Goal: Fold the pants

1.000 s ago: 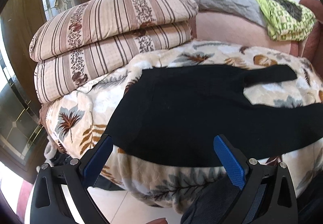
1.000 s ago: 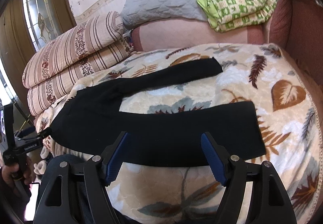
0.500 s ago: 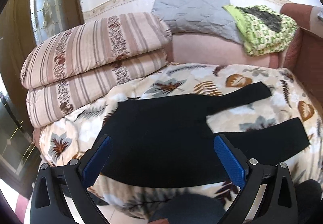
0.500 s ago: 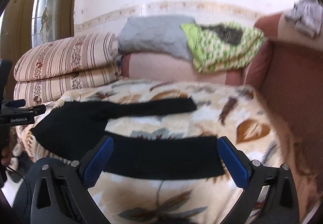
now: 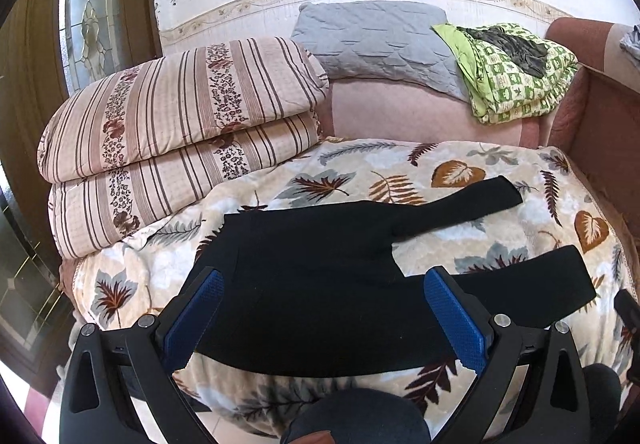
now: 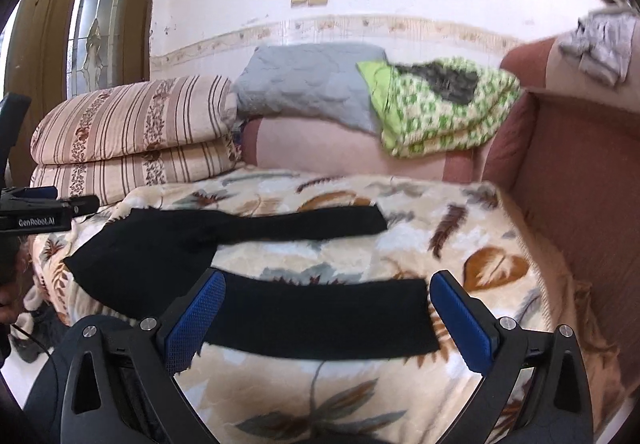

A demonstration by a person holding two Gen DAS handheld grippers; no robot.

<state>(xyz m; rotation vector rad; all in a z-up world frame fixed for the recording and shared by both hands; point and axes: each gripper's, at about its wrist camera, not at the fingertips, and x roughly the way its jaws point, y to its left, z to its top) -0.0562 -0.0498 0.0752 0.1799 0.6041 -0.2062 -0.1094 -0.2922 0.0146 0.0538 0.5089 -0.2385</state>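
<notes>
- Black pants lie flat on leaf-print blanket, legs splayed apart.
- Soft, limp, light fabric; we expect sag and bunching.
- We'd pinch far leg's cuff and waistband corner.
- Left gripper, right gripper: both spread wide, holding nothing.

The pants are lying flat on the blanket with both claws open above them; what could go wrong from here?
1. The pants lie on a plush blanket; a claw that pinches too deep may lift the blanket as well.
2. The waist end hangs near the blanket's edge, so a pull there could drag the pants off.
3. The legs are spread apart; folding before aligning them would likely give an uneven fold.
</notes>
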